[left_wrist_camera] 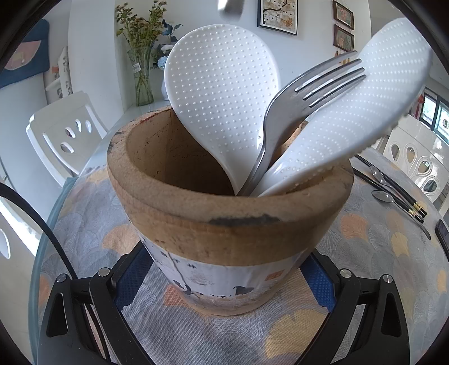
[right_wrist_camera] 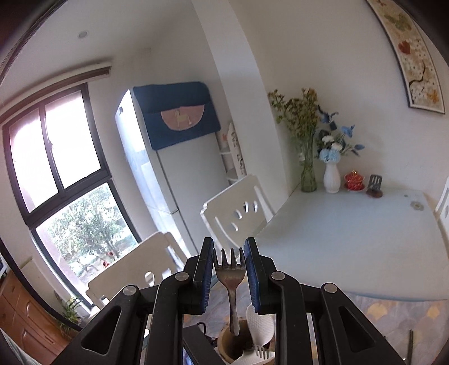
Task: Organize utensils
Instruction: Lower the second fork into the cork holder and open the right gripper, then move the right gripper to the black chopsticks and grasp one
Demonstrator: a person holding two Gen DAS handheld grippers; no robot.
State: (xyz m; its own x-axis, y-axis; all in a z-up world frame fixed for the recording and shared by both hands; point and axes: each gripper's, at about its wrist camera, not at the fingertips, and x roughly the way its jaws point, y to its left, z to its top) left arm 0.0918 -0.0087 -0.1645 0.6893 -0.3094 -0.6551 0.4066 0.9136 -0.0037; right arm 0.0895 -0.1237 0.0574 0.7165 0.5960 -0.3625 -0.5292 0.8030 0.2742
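A round wooden utensil holder (left_wrist_camera: 224, 213) stands on the patterned tablecloth, and my left gripper (left_wrist_camera: 227, 252) is shut on its lower body, a blue pad against each side. Inside it lean two white dimpled rice paddles (left_wrist_camera: 221, 92) (left_wrist_camera: 364, 98) and a metal fork (left_wrist_camera: 314, 87). In the right wrist view my right gripper (right_wrist_camera: 229, 247) is shut on a second metal fork (right_wrist_camera: 230, 278), tines up, its handle hanging down over the holder (right_wrist_camera: 224, 348) below. A blurred metal tip (left_wrist_camera: 230, 7) shows above the holder at the top edge.
Black chopsticks (left_wrist_camera: 393, 191) and two metal spoons (left_wrist_camera: 383, 195) lie on the table right of the holder. A dark flat object (left_wrist_camera: 443, 233) is at the right edge. White chairs (left_wrist_camera: 64, 132) and a glass vase of flowers (left_wrist_camera: 141, 75) stand behind.
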